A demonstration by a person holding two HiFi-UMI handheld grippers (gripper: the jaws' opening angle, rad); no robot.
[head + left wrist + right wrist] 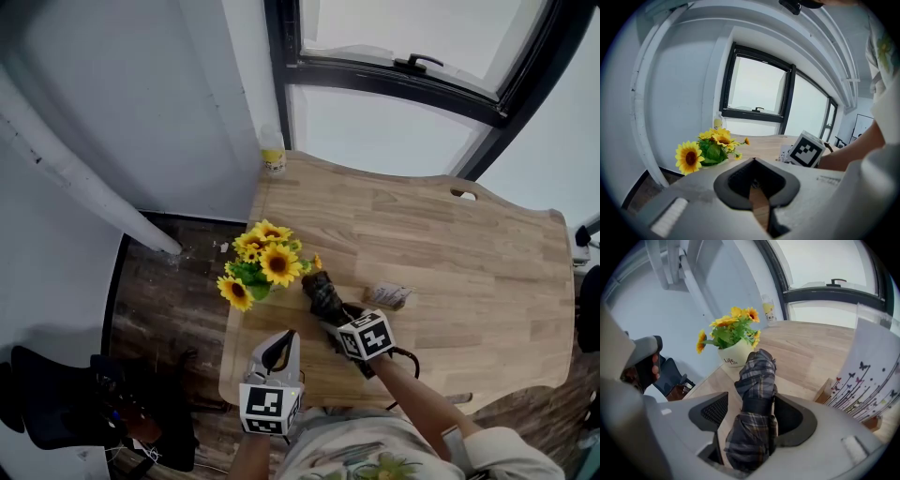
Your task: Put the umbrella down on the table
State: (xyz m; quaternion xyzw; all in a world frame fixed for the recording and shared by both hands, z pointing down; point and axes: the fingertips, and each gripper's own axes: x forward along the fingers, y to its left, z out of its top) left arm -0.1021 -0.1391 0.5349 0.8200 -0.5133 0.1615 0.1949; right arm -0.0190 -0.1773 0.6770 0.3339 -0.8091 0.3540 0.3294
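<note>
Nearest, bottom centre of head view: left gripper (pixel 284 337), over the table's near edge, jaws closed together with nothing between; same in left gripper view (pixel 753 161), only a strip of bare wood seen through the pad opening. Just right of it and a little farther up the frame: right gripper (pixel 336 322), marker cube on top, a sleeve and forearm behind it toward lower right. In right gripper view, right gripper (pixel 750 405) with jaws spread wide around the folded plaid umbrella (pixel 758 376); clear gap on the left side, right pad close alongside, no squeeze evident. Umbrella (pixel 323 292) down low at the wooden table (pixel 450 253), left of centre; contact with the top not certain. Long axis in line with the jaws: near end between them, far end pointing up-left in head view, straight at the flowers. Beyond that end: sunflowers (pixel 261 262) in a white pot (pixel 735 355), close to the table's left edge. Right of the umbrella, apart from it: small printed card (pixel 389 295), butterflies and stems visible (pixel 874 376). Farthest, at the table's back left corner: bottle (pixel 273 156) with yellow label, under the dark-framed window (pixel 403 70).
</note>
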